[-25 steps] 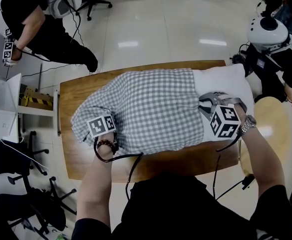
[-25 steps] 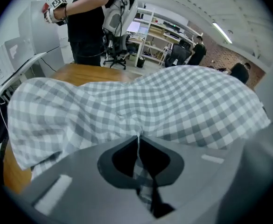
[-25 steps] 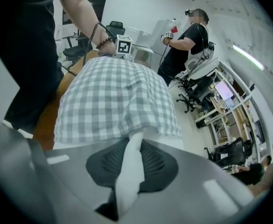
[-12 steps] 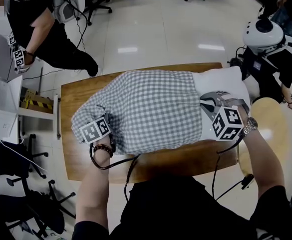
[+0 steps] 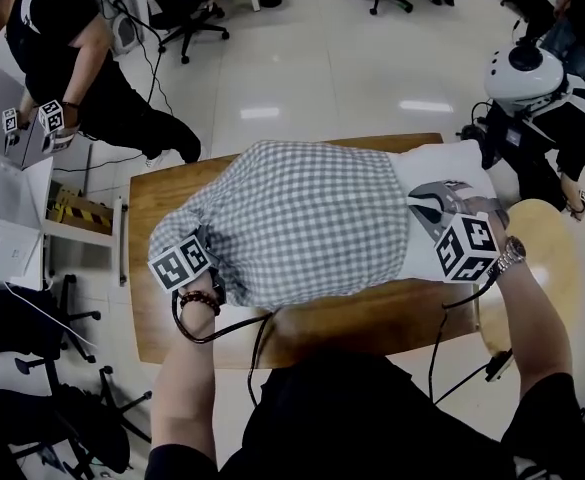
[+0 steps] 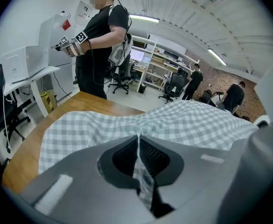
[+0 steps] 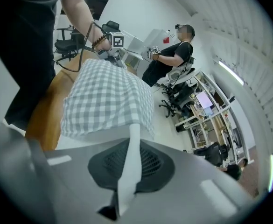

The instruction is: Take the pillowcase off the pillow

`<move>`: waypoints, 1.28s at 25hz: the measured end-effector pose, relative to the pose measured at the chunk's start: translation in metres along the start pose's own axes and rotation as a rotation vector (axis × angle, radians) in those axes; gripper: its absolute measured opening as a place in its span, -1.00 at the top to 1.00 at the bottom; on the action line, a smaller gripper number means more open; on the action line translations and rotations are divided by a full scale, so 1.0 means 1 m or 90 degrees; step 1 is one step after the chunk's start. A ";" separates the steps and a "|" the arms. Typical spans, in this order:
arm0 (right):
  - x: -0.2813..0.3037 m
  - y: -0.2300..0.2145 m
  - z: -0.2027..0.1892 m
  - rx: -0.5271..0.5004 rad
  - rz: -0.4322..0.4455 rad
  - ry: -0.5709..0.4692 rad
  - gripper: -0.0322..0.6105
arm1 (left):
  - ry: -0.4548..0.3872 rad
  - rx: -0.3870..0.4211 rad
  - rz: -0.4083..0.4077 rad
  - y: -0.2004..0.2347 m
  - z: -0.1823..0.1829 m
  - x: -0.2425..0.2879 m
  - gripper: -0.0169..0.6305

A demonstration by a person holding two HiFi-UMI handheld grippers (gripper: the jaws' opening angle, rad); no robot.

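A grey-and-white checked pillowcase [image 5: 302, 218] covers most of a white pillow [image 5: 450, 166] that lies across the wooden table [image 5: 162, 318]. The pillow's bare end sticks out on the right. My left gripper [image 5: 208, 251] is at the pillowcase's left end, and in the left gripper view it [image 6: 138, 141] is shut on a pinch of checked fabric [image 6: 183, 122]. My right gripper [image 5: 434, 206] is at the pillow's bare end. The right gripper view shows it [image 7: 130, 146] shut on a fold of white pillow fabric, with the pillowcase [image 7: 106, 99] beyond.
A person [image 5: 67, 58] with marked grippers stands at the far left by a white box [image 5: 7, 218]. Another person wearing a white helmet [image 5: 527, 68] sits at the far right. A round wooden stool [image 5: 550, 258] stands by the table's right end. Cables [image 5: 262, 333] trail off the near edge.
Both grippers have risen, each keeping its hold. In the head view the left one has drifted left and the right one right, so the two stand a little further apart.
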State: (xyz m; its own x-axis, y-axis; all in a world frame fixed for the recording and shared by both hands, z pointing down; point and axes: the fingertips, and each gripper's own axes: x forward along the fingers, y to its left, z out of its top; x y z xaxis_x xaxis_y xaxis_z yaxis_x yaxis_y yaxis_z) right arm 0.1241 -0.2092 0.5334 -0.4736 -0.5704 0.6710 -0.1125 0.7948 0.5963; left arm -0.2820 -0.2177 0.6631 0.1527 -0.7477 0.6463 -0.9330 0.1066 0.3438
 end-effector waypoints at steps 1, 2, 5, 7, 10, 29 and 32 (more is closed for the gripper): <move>-0.003 0.000 0.002 -0.001 -0.003 0.000 0.87 | -0.005 -0.002 0.001 0.003 0.002 -0.004 0.92; -0.006 0.000 0.003 -0.001 -0.005 0.001 0.87 | -0.010 -0.004 0.003 0.005 0.004 -0.008 0.92; -0.013 -0.005 0.002 -0.005 -0.009 0.001 0.87 | -0.024 -0.010 0.009 0.007 0.012 -0.017 0.92; -0.017 -0.006 0.002 -0.006 -0.012 0.000 0.87 | -0.033 -0.013 0.013 0.010 0.016 -0.023 0.92; -0.021 -0.004 0.001 -0.006 -0.015 -0.001 0.87 | -0.040 -0.019 0.019 0.017 0.017 -0.031 0.92; -0.023 0.014 -0.019 0.010 -0.010 0.009 0.87 | -0.065 -0.048 0.064 0.059 0.014 -0.056 0.92; -0.021 0.012 -0.022 0.015 -0.002 0.014 0.87 | -0.064 -0.052 0.072 0.063 0.018 -0.058 0.92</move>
State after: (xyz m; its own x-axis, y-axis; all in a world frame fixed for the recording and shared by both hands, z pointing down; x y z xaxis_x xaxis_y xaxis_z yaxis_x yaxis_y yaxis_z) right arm 0.1519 -0.1920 0.5357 -0.4542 -0.5777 0.6782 -0.1348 0.7971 0.5886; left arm -0.3557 -0.1788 0.6353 0.0106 -0.7893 0.6139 -0.9119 0.2442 0.3297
